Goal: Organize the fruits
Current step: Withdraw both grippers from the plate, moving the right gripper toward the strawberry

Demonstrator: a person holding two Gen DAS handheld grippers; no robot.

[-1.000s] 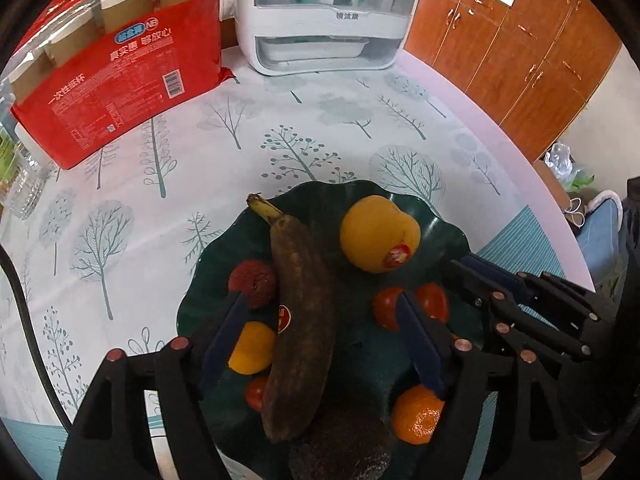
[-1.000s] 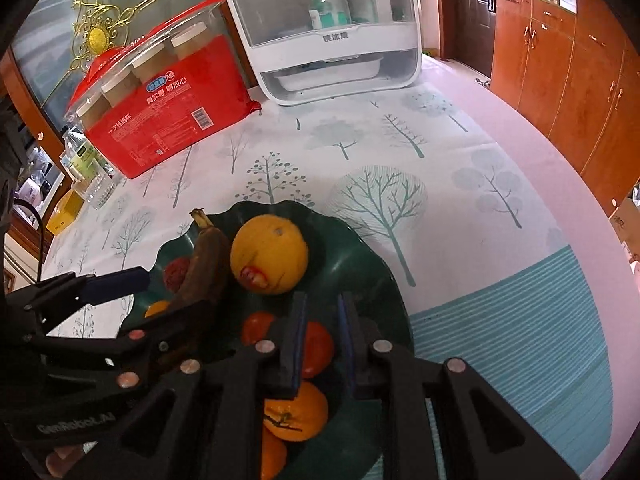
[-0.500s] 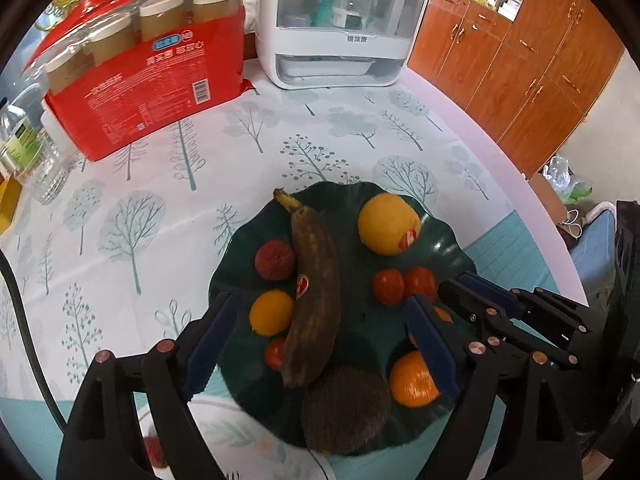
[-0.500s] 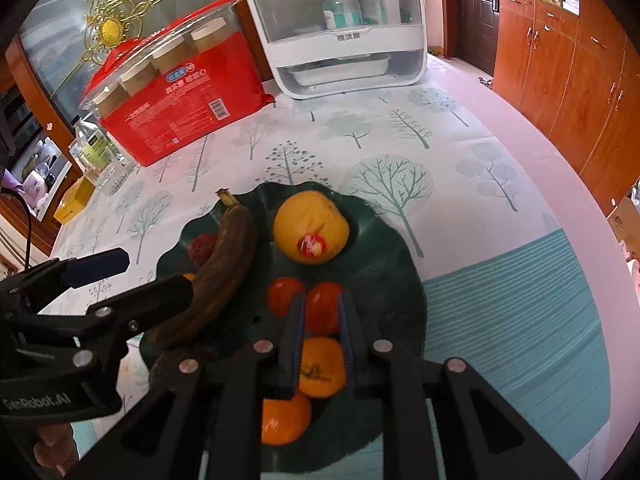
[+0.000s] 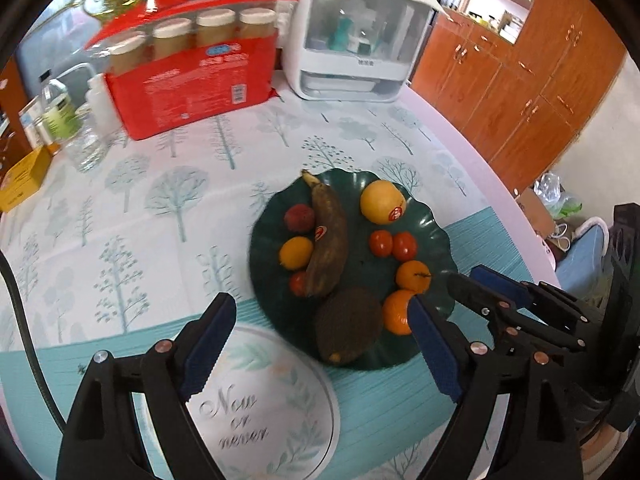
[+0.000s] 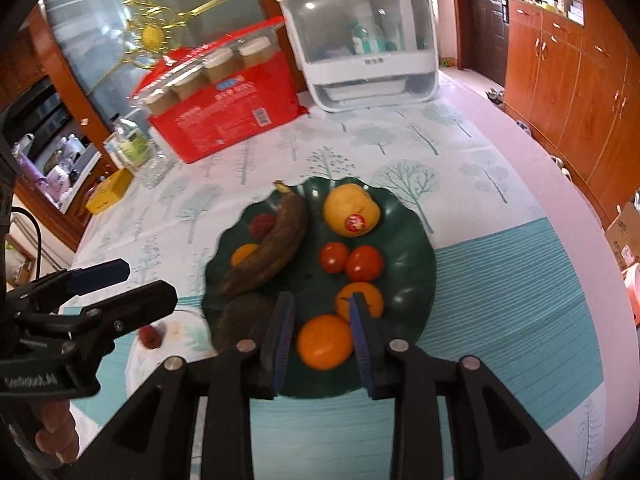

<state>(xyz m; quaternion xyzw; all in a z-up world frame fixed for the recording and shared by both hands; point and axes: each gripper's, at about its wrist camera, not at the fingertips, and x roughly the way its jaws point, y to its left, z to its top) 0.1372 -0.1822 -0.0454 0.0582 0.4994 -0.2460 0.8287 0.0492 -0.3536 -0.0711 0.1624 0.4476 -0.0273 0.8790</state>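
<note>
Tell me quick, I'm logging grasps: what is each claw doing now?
Left claw: open wide, holding nothing.
Right claw: jaws opening, nothing gripped; it hangs above the plate.

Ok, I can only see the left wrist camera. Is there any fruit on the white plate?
Observer: Yes. The right wrist view shows one small red fruit on the white plate, just below the left gripper.
Operator: Is the right gripper holding something?
Observer: No. The right gripper has its jaws opening. An orange on the green plate shows between them, but the pads aren't pressing it.
</note>
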